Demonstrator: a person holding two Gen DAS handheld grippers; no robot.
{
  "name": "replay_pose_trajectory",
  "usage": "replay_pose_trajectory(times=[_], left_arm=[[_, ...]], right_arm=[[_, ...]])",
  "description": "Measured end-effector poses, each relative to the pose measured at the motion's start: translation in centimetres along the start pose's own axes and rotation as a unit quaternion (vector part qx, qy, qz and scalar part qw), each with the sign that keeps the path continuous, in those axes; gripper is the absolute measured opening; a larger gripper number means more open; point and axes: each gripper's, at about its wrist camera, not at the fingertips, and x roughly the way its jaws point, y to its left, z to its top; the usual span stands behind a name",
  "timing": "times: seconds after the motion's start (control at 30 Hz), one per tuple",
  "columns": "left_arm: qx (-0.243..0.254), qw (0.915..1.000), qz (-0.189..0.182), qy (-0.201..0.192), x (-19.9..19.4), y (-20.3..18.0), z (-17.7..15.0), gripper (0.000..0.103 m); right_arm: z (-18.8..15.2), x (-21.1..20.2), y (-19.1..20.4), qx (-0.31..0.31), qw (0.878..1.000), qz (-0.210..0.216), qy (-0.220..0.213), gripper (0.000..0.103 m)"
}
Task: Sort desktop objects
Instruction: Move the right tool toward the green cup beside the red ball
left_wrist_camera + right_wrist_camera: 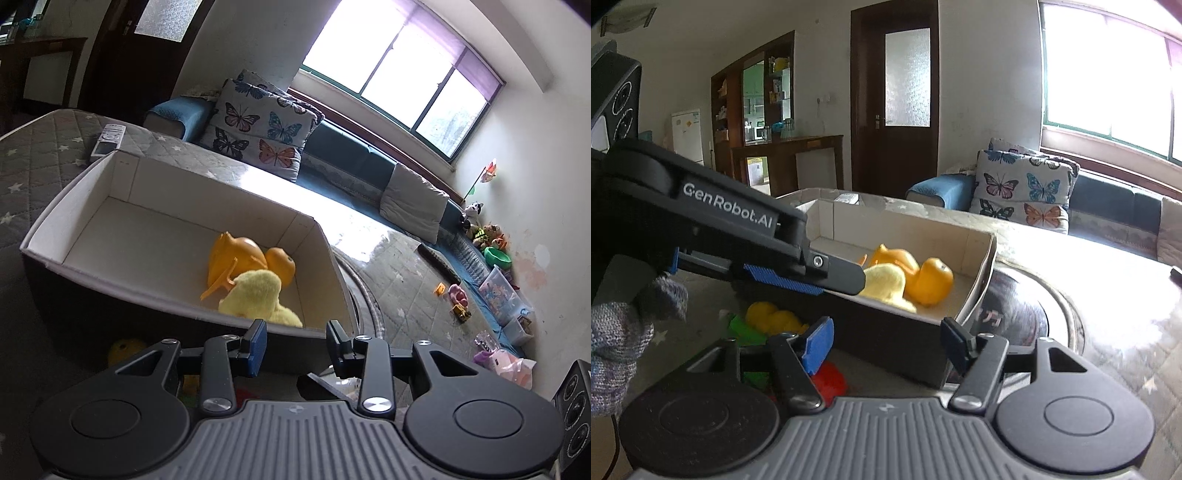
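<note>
A dark box with a white inside [122, 206] [982, 273] stands on the table. In it lie an orange plastic toy [236, 254] [897, 258], an orange fruit [282, 264] [932, 280] and a pale yellow plush [258, 291] [884, 282]. My left gripper [295, 341] is open just over the box's near wall, with nothing between its fingers; from the right wrist view it reaches in from the left [831, 277]. My right gripper [886, 343] is open before the box's near side. Below it lie a yellow plush [774, 317] [123, 349], a green piece [742, 328] and a red toy [831, 382].
A remote [109, 142] lies on the quilted cover behind the box. A round dark glass plate [1027, 306] sits right of the box. Small toys [458, 295] lie farther right. A sofa with butterfly cushions [258, 129] runs under the window. A gloved hand [617, 332] holds the left gripper.
</note>
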Motion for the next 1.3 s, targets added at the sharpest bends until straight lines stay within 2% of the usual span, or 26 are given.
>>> replay_pose_trajectory(times=[0.07, 0.73, 1.3], left_arm=[[0.001, 1.0, 0.004, 0.001, -0.4, 0.0, -0.4, 0.038], [0.014, 0.9978, 0.064, 0.009, -2.8, 0.5, -4.4, 0.038], [0.017, 0.9952, 0.094, 0.021, -3.5, 0.7, -6.4, 0.038]], right_arm=[[-0.4, -0.3, 0.2, 0.005, 1.0, 0.001, 0.003, 0.069], [-3.7, -1.8, 2.0, 0.035, 0.999, 0.022, 0.029, 0.07], [-4.9, -2.5, 3.3, 0.038, 0.998, 0.033, 0.041, 0.07]])
